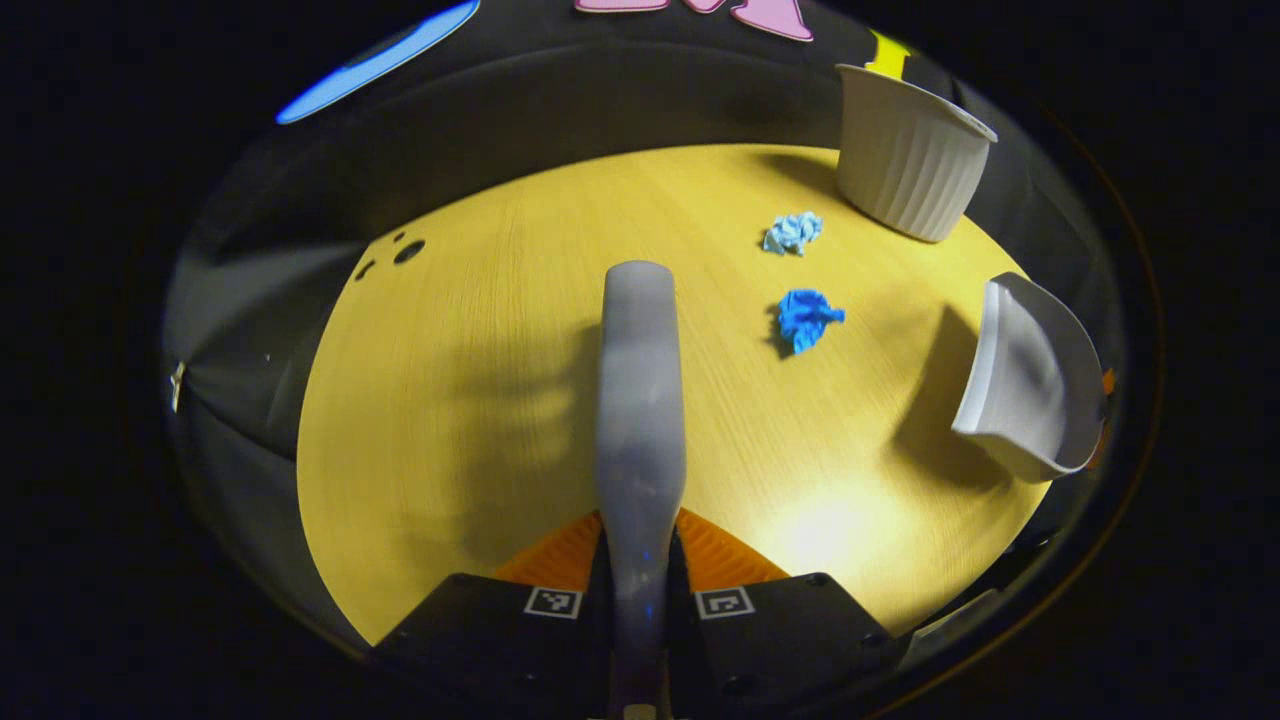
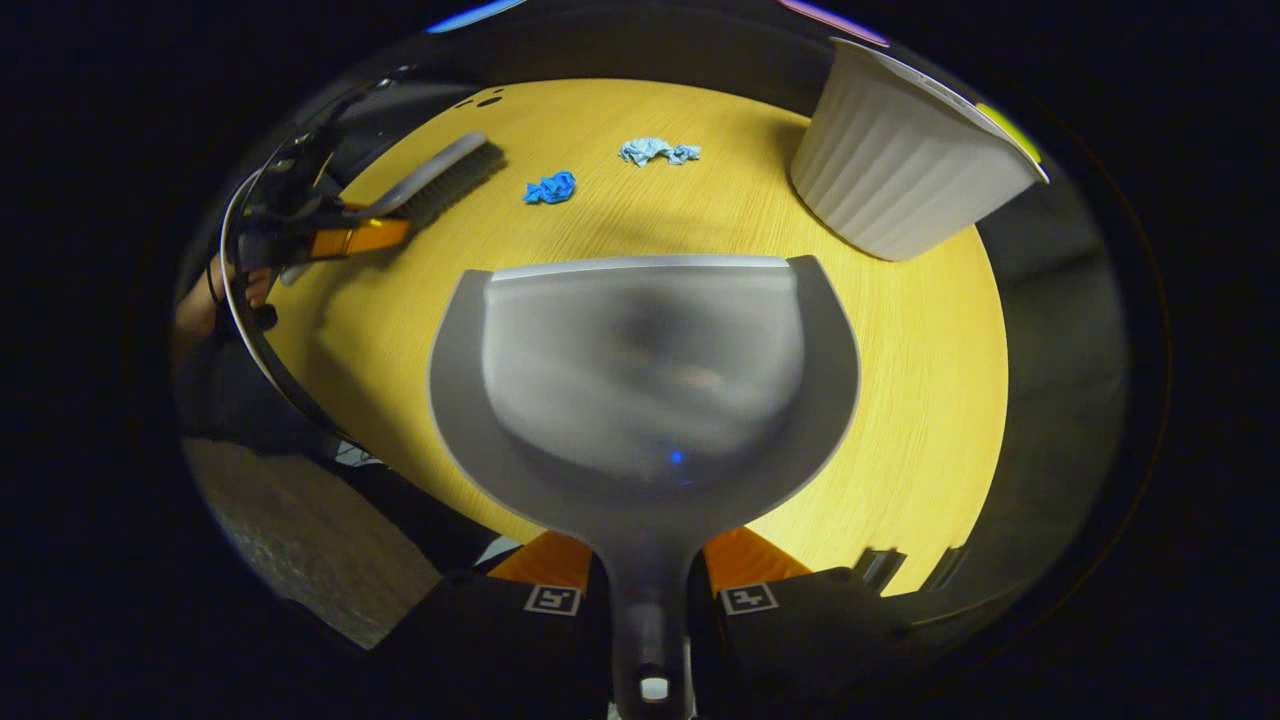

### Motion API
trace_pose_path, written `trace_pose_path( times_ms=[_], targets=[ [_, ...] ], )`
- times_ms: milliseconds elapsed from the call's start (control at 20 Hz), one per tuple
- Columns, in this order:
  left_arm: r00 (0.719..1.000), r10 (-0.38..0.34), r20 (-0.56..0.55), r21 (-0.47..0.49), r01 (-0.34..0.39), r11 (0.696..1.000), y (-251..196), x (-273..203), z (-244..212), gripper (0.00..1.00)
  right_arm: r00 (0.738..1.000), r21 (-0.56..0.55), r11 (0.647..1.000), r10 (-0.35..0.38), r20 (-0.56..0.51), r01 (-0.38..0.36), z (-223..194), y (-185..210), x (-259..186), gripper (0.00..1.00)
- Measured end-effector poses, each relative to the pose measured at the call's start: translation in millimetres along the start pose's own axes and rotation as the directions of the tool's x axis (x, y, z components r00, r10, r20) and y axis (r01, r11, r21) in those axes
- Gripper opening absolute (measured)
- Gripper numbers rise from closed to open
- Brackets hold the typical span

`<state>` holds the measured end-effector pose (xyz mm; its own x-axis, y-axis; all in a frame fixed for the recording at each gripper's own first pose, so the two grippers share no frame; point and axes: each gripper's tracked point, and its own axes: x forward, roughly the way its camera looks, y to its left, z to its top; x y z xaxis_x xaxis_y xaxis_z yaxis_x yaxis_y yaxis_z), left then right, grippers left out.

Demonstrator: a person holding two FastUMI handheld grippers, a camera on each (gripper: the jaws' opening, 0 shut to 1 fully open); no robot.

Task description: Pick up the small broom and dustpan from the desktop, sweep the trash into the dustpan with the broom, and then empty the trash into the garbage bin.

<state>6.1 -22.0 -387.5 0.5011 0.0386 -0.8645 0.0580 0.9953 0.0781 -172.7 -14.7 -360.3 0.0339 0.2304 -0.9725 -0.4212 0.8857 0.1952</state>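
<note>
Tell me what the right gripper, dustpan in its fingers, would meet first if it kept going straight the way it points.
Probably nothing but table. The right gripper holds the dustpan; the pale blue paper wad lies straight ahead of the pan's front edge, the white bin off to one side. Depth is unclear.

The desktop in front of me looks like pale wood or a wood-look laminate, with fine straight grain and a soft sheen where the light pools. The broom I hold has a smooth, matt grey plastic back; in the right gripper view its bristles look dark and coarse. My dustpan is smooth grey plastic, slightly satin, with a paler, shinier strip along its front lip. The garbage bin is white plastic with a ribbed, matt wall. The two scraps of trash, one dark blue and one light blue, look like crumpled paper, creased and dull.
</note>
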Motion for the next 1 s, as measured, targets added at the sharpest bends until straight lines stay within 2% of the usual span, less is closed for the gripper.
trace_pose_path(
  times_ms=[300, 450, 650, 850, 1000],
  targets=[
    [0.994, -0.039, 0.099, 0.041, 0.035, 0.999, 3.2, 19.5, 81.9, 0.28, 0.999, -0.022, 1.0, -0.005, -0.052, 0.004, 4.8, -7.9, 9.5, 0.35],
    [0.991, -0.062, 0.117, 0.105, 0.05, 0.993, -5.2, 36.6, 107.4, 0.29, 0.998, -0.023, 1.0, -0.012, -0.068, 0.011, 8.1, -12.5, 15.7, 0.35],
    [0.992, -0.088, 0.088, 0.191, 0.07, 0.979, -22.6, 64.7, 124.5, 0.25, 0.996, -0.04, 0.999, -0.009, -0.086, 0.006, 12.5, -13.9, 21.1, 0.35],
    [0.994, -0.097, 0.045, 0.241, 0.083, 0.967, -38.4, 89.5, 132.1, 0.27, 0.995, -0.063, 0.998, -0.01, -0.095, 0.004, 15.4, -13.2, 28.6, 0.35],
    [0.991, -0.131, 0.028, 0.275, 0.119, 0.954, -55.8, 98.7, 137.1, 0.27, 0.996, -0.073, 0.997, -0.009, -0.093, 0.002, 19.8, -14.2, 34.0, 0.35]
  ],
)
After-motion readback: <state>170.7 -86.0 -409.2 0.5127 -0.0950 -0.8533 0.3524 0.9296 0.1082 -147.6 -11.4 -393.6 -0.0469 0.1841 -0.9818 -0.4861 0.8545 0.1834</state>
